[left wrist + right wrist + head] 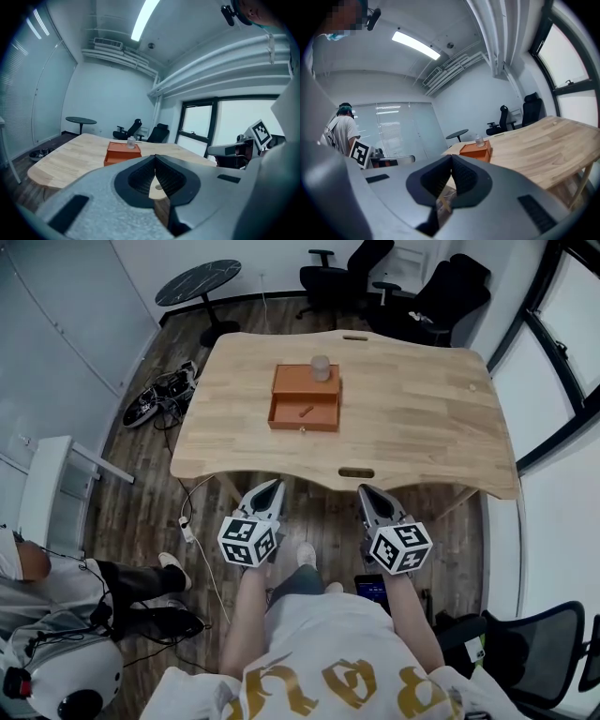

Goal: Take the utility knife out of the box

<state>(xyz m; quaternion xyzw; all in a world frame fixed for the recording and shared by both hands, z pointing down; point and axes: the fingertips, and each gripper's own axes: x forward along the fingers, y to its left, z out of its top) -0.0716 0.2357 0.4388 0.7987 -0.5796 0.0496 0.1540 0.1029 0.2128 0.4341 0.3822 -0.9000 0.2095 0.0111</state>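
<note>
Facing the box (306, 397), both grippers closed on nothing.
The utility knife (307, 412) is located well ahead, nearer the left gripper (274, 486) than the right gripper (367, 491).

Wooden table (412, 418), dark plank floor (141, 502), office chairs (394, 282)

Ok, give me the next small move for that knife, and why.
Likely step in and reach the right tool forward over the table toward the orange box, opening it on the way. Both tools, the left tool too, are shut, empty and short of the table's near edge; what looks like the knife lies in the box's open drawer.
</note>
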